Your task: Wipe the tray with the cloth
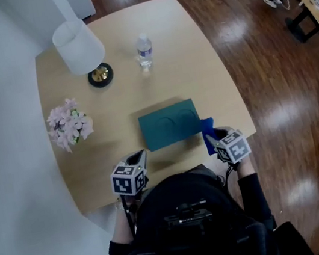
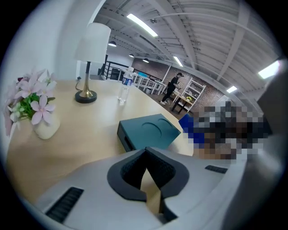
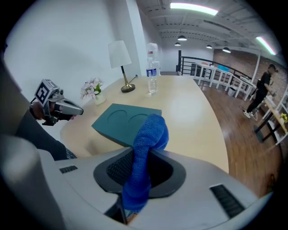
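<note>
1. Tray (image 1: 169,124): teal, two round recesses in its top. It lay flat on the table (image 1: 194,44), closer to the near edge than the far one and right of the middle.
2. Right gripper (image 3: 139,164): jaws were part closed and clamped on the blue cloth (image 3: 146,148). The cloth ran up between the pads, bulged in a wad past the tips, and a tail hung back toward the camera.
3. In the head view the right gripper sat at the tray's near right corner, close to the table's right edge, pointing steeply down. The cloth wad was just beside the tray's right short side; couldn't tell if it touched.
4. Left gripper (image 2: 146,152): jaw tips were together with nothing between them, only bare table showing through the gap behind the tips.
5. In the head view the left gripper hung over the table's near edge, just off the tray's near left corner and clear of the tray.
6. Lamp (image 1: 80,49) stood near the far left corner, water bottle (image 1: 144,51) upright by the far edge, and flowers (image 1: 68,124) along the left edge, all well apart from the tray.
</note>
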A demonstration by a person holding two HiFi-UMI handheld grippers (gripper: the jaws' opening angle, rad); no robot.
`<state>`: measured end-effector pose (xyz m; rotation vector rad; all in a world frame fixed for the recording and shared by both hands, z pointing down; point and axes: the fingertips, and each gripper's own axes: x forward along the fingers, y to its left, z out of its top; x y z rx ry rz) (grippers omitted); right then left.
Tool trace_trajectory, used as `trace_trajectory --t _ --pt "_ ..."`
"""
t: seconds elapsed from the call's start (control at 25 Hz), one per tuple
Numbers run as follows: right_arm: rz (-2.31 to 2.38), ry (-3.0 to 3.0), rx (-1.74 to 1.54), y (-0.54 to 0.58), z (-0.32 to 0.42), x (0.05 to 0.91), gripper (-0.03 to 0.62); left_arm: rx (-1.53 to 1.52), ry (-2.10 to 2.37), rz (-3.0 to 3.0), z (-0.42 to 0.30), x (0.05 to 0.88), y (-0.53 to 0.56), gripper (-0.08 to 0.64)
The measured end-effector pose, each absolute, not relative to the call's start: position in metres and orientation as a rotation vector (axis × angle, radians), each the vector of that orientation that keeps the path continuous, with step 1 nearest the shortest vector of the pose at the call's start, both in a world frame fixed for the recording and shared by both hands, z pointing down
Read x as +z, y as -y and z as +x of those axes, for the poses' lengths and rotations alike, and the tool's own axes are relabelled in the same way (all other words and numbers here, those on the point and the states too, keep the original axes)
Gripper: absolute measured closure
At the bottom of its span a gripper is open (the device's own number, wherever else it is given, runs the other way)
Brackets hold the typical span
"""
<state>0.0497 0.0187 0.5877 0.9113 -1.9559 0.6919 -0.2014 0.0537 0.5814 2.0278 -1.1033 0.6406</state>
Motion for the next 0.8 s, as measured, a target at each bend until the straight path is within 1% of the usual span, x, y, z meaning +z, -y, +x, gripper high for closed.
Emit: trace_trajectory --t 0.36,0.56,0.8 --pt "1.005 1.914 0.747 -0.082 0.05 0.597 0.502 0.7 0.959 2.129 -0.185 0.593 -0.076 0.56" --pt "1.031 1.906 0.733 -0.076 0.085 0.602 0.502 0.73 0.963 2.159 -0.161 0.584 -0.08 0.56" --pt "1.045 1.878 0.651 -0.032 0.144 0.623 0.502 0.748 1.004 2.134 -0.129 0.581 -0.079 0.56"
